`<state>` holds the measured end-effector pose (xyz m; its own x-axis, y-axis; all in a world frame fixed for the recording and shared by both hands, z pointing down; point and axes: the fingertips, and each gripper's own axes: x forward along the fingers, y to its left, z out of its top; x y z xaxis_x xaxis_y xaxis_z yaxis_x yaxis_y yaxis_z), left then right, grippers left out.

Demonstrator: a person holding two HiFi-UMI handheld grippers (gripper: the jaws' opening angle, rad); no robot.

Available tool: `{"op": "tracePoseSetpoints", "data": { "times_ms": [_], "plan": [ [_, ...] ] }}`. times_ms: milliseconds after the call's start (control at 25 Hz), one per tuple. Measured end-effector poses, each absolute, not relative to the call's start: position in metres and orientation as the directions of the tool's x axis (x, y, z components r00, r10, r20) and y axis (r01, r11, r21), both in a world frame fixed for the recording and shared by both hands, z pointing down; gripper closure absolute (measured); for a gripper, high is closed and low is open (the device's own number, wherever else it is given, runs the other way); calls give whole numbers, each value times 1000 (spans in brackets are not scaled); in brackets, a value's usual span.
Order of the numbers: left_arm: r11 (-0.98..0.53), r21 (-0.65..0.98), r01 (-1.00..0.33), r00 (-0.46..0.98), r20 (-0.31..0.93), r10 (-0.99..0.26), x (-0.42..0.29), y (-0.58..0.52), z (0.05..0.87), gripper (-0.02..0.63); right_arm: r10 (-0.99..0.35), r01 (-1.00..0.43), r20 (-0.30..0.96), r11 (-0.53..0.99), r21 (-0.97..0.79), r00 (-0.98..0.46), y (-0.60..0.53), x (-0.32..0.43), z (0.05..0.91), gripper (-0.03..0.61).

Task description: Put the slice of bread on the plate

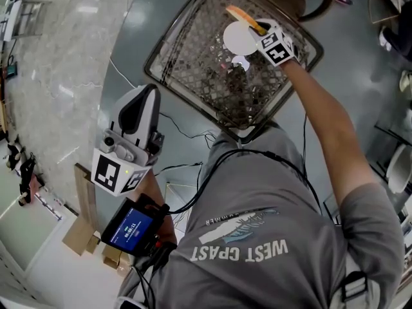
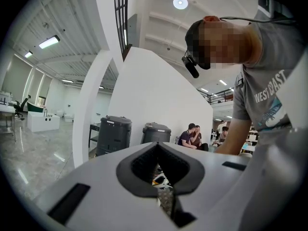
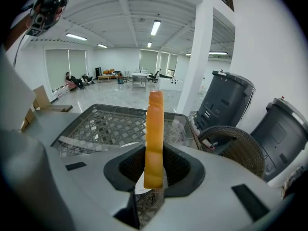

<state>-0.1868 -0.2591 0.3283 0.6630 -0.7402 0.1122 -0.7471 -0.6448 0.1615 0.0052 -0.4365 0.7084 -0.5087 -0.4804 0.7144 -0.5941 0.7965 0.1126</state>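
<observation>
The slice of bread (image 1: 244, 16), orange-brown, sticks out edge-on from my right gripper (image 1: 259, 27), which is shut on it. It hangs just above the far rim of the round white plate (image 1: 237, 38) on the lattice-topped table (image 1: 193, 76). In the right gripper view the bread (image 3: 154, 134) stands upright between the jaws of the right gripper (image 3: 154, 150), with a sliver of the plate (image 3: 140, 187) below it. My left gripper (image 1: 148, 95) is held off the table's near-left corner, shut and empty. In its own view the left gripper (image 2: 157, 146) points level into the room.
Two dark bins (image 3: 224, 105) and a wicker chair (image 3: 236, 150) stand beyond the table's right side. Cardboard pieces (image 1: 84, 230) lie on the floor at the lower left. Cables (image 1: 187, 131) trail on the floor by the table's near edge. People sit in the distance (image 2: 192, 136).
</observation>
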Motion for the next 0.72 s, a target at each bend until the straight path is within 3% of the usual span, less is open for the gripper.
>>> {"op": "tracePoseSetpoints", "data": {
  "times_ms": [360,720],
  "plan": [
    [-634,183,-752,657,130,-742,-188,-260,335,606,-482,-533,753,820,208,-448,-433,3,729,494],
    [-631,201,-749,660,145,-737,-188,-261,337,606,-525,-330,784,843,425,-332,-423,7,750,494]
  ]
}}
